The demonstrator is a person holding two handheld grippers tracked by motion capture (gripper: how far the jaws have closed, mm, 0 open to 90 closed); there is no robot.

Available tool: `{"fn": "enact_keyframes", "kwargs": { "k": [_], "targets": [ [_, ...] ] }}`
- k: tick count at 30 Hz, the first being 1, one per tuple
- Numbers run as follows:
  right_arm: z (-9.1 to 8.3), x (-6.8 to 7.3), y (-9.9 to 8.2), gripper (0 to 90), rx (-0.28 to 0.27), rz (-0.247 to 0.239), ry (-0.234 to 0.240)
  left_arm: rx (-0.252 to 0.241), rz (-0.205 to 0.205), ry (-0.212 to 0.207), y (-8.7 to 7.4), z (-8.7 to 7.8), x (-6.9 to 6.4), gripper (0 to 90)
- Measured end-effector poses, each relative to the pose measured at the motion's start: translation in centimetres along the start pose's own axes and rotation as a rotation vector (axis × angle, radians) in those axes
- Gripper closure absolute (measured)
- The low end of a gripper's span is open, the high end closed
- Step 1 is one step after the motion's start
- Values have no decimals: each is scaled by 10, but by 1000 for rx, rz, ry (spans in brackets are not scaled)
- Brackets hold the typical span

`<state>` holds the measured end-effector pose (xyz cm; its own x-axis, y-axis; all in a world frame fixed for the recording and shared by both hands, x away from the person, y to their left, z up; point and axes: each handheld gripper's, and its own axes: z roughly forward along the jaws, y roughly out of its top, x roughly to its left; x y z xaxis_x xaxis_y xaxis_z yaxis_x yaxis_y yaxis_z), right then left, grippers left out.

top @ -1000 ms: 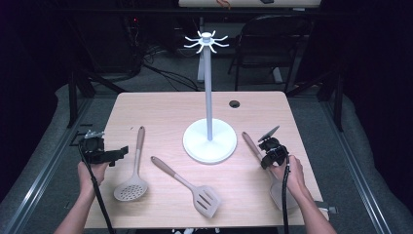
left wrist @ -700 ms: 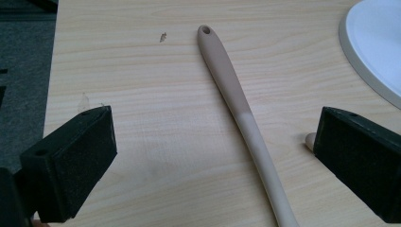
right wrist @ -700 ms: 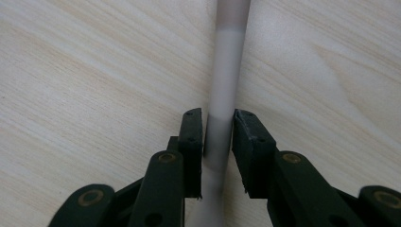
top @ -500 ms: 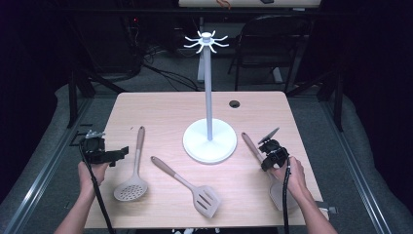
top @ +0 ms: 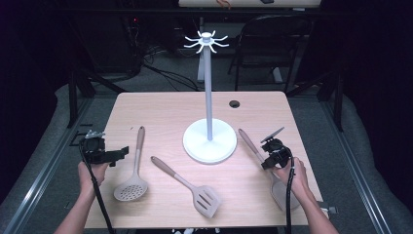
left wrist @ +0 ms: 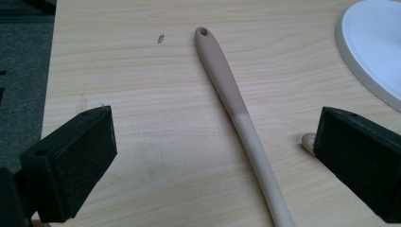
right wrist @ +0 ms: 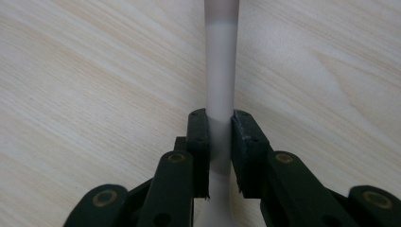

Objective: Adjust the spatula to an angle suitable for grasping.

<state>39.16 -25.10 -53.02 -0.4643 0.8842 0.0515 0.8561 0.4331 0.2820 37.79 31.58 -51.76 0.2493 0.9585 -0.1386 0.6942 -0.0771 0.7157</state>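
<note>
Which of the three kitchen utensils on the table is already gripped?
The rightmost utensil, right of the white stand: the right gripper has its jaws shut on the handle. The slotted spoon and spatula lie free.

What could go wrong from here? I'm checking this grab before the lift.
The right tool grips the right utensil's handle at its pale lower stretch, near the head; lifted from there, the long handle may swing or pivot between the pads. The white rack stands close to that handle's tip, so a swing could knock its base or pole. The left tool hovers open over the skimmer's handle, and the two hands could crowd each other near the rack.
</note>
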Motion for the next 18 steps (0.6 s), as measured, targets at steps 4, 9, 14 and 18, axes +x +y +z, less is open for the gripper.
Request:
{"fn": "enact_keyframes", "kwargs": {
  "k": [4, 9, 14, 18],
  "targets": [
    [-5, 4, -3, 786, -63, -3, 7, 14, 0, -4, 0, 0, 0, 3],
    [-18, 10, -5, 785, -97, -43, 16, 2, 4, -4, 0, 1, 0, 3],
    [-26, 16, -6, 785, -143, -67, 33, 3, 14, -7, 1, 1, 0, 4],
    [-28, 17, -5, 786, -168, -77, 39, -7, 12, -27, 1, 3, 0, 3]
  ]
}}
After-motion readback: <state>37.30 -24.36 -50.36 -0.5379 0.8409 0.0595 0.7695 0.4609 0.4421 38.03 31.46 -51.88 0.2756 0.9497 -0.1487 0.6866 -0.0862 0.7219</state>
